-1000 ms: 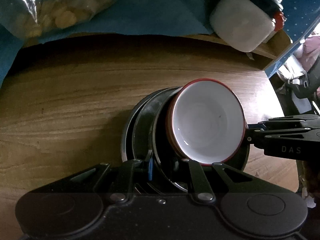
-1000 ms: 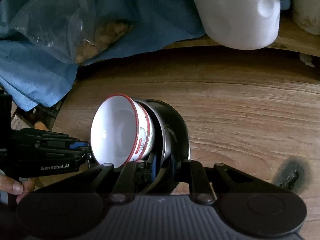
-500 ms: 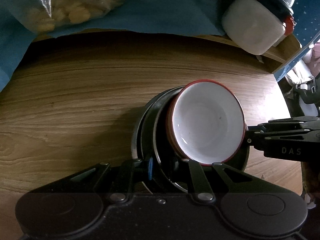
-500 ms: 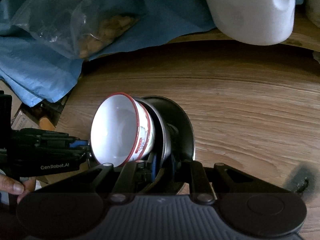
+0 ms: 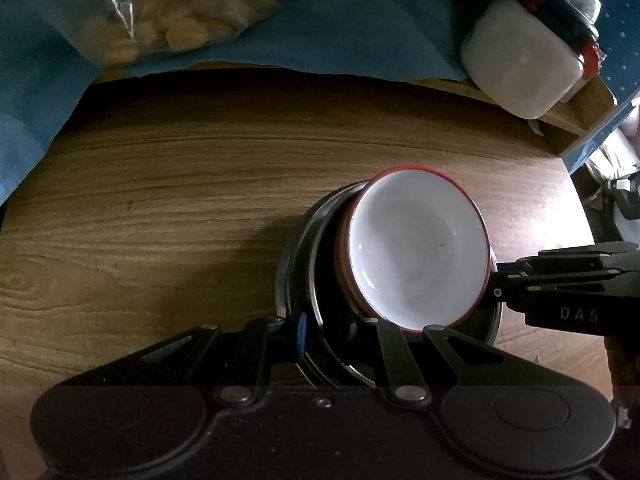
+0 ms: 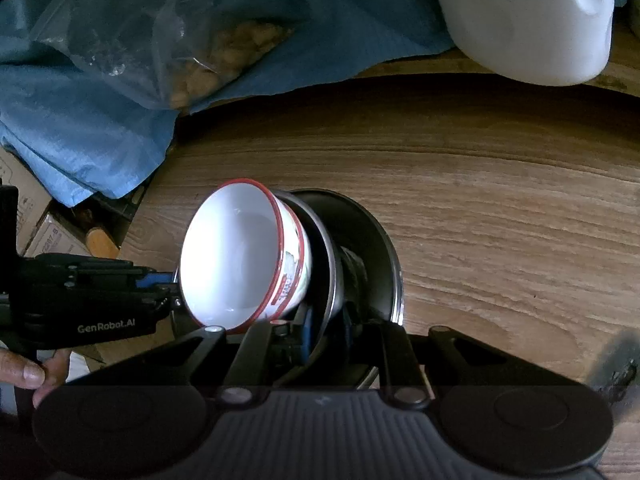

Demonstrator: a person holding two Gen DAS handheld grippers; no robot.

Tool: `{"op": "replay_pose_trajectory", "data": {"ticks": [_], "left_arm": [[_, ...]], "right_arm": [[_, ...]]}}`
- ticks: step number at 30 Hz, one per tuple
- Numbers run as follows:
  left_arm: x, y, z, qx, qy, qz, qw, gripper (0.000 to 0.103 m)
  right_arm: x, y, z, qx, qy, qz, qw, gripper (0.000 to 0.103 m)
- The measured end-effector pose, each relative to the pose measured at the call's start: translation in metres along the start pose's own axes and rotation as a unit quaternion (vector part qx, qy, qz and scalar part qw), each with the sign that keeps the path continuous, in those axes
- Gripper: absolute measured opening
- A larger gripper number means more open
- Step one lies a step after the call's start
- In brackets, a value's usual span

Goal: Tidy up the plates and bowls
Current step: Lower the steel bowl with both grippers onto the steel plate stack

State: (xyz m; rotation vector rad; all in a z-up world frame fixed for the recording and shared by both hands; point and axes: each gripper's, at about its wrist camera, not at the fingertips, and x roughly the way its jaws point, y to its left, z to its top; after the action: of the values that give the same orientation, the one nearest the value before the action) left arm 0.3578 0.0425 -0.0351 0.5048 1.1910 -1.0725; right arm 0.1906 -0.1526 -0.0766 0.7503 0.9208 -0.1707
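Observation:
A white bowl with a red rim (image 5: 416, 256) (image 6: 236, 256) lies tilted on a stack of dark steel plates (image 5: 300, 264) (image 6: 360, 236) over the wooden table (image 5: 180, 220). My left gripper (image 5: 328, 326) is shut on the near rim of the steel plates, a blue pad against the edge. My right gripper (image 6: 326, 324) is shut on the plates' rim from the opposite side. Each gripper shows in the other's view: the right gripper (image 5: 498, 280) reaches the stack from the right, and the left gripper (image 6: 174, 292) meets it at the bowl's edge from the left.
A blue cloth (image 5: 340, 20) and a clear bag of pale snacks (image 5: 172, 20) lie at the back. A white container with a red lid (image 5: 524, 64) stands back right. Cardboard boxes (image 6: 44, 232) sit off the table's left edge. A dark scorch mark (image 6: 616, 364) is near right. A hand (image 6: 28, 372) holds the left gripper.
Both grippers keep their hold on the stack. The stack and bowl have tilted a little, and the background has slid slightly in both views.

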Motion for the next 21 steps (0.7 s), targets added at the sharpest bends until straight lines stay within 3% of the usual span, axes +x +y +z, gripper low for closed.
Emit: {"op": "replay_pose_trajectory", "data": {"ticks": [21], "left_arm": [[-0.005, -0.016, -0.023, -0.058, -0.051, 0.053, 0.9956, 0.015]], "right_arm": [[-0.008, 0.010, -0.005, -0.051, -0.022, -0.031, 0.998, 0.027]]}}
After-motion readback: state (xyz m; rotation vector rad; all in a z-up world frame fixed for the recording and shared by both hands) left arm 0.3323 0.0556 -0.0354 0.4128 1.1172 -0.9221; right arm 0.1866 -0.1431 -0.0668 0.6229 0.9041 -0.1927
